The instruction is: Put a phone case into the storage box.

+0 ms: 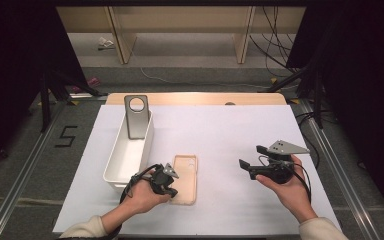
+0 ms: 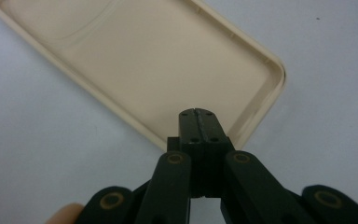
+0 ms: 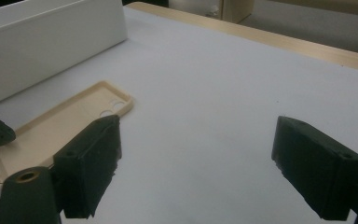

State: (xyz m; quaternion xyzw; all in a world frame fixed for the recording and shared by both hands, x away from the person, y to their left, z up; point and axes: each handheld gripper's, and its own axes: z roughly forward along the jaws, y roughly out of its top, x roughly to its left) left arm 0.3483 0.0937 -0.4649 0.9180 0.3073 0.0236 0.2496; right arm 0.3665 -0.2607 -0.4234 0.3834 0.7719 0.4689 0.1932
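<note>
A beige phone case lies open side up on the white table cover, just right of the bin. My left gripper is at its near left corner. In the left gripper view the jaws are pressed together, tips over the inside of the beige case just past its rim, with nothing seen between them. I cannot tell whether they touch it. My right gripper hovers to the right of the case, open. In its own view the right gripper is wide and empty, with the beige case off to the left.
A long white bin stands left of the case, with a grey phone case leaning upright at its far end. The bin's wall shows in the right gripper view. The wooden table edge runs along the far side.
</note>
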